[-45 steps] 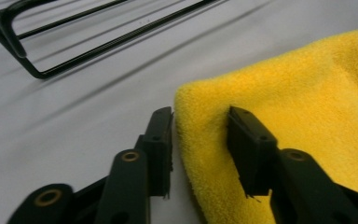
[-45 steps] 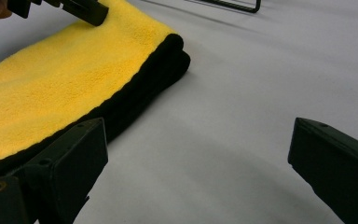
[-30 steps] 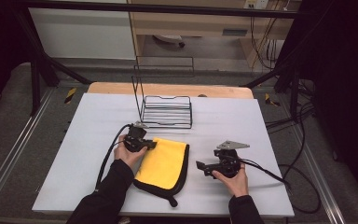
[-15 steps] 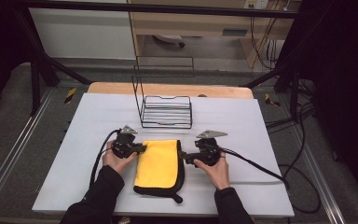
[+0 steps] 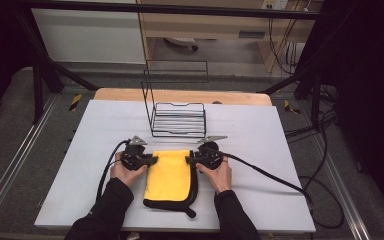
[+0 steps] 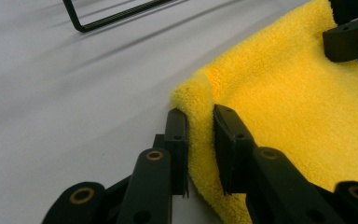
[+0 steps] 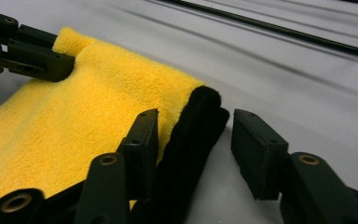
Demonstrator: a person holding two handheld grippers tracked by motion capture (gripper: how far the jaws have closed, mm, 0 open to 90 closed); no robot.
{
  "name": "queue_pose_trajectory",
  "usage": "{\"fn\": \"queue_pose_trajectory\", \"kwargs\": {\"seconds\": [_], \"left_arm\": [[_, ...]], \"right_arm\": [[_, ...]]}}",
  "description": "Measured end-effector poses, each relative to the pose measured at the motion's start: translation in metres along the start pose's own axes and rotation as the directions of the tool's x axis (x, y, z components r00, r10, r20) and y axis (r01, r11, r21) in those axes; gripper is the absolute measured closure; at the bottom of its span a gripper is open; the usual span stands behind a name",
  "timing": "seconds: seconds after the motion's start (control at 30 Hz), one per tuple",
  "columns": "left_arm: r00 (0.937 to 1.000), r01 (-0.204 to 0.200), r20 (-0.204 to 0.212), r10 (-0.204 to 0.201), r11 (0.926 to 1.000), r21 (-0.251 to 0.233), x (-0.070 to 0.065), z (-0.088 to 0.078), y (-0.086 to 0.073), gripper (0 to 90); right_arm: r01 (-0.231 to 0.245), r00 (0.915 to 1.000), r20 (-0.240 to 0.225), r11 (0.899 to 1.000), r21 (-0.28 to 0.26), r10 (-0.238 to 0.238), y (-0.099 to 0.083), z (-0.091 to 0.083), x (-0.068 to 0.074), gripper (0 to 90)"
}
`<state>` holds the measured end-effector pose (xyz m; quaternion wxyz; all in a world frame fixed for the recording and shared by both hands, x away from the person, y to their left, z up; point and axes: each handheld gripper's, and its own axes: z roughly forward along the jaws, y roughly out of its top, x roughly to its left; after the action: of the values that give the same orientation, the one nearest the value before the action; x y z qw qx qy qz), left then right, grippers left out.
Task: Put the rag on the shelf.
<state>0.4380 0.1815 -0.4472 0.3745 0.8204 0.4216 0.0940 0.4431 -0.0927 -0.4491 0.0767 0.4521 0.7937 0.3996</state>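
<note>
A yellow cloth (image 5: pixel 169 175) with a black border lies folded on the white table (image 5: pixel 280 150), between my two hands. My left gripper (image 5: pixel 154 160) is at its far left corner. In the left gripper view the jaws (image 6: pixel 200 116) have just been opening, but a raised ridge of the yellow cloth (image 6: pixel 284 102) still fills the gap and touches both pads. My right gripper (image 5: pixel 189 159) is at the far right corner. Its jaws (image 7: pixel 196 115) have just been closing around the black edge (image 7: pixel 191 140); the left pad touches it and the right pad stands a little apart.
A black wire rack (image 5: pixel 177 120) stands just beyond the cloth, its base rods low over the table (image 7: pixel 279 30). Cables trail from both grippers, the right one (image 5: pixel 270 175) running across the table to the right edge. The wooden table edge (image 5: pixel 180 95) lies behind.
The right hand came in from the right to the cloth's far right corner and its jaws narrowed. The left hand shifted to the far left corner. The cloth now lies straight.
</note>
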Motion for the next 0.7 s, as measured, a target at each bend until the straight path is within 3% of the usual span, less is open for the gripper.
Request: {"fn": "queue_pose_trajectory", "kwargs": {"seconds": [0.4, 0.7], "left_arm": [[1.0, -0.004, -0.002, 0.004, 1.0, -0.001, 0.0016, 0.0006, -0.0004, 68.8], [0.9996, 0.014, 0.025, -0.014, 0.9998, -0.01, 0.0014, -0.0007, 0.0007, 78.9]], "right_arm": [[-0.043, 0.9982, -0.04, 0.998, 0.036, 0.044, -0.0005, 0.0027, 0.0003, 67.2], [-0.079, 0.9948, -0.06, 0.995, 0.055, 0.082, 0.0024, -0.0001, -0.0004, 79.7]]}}
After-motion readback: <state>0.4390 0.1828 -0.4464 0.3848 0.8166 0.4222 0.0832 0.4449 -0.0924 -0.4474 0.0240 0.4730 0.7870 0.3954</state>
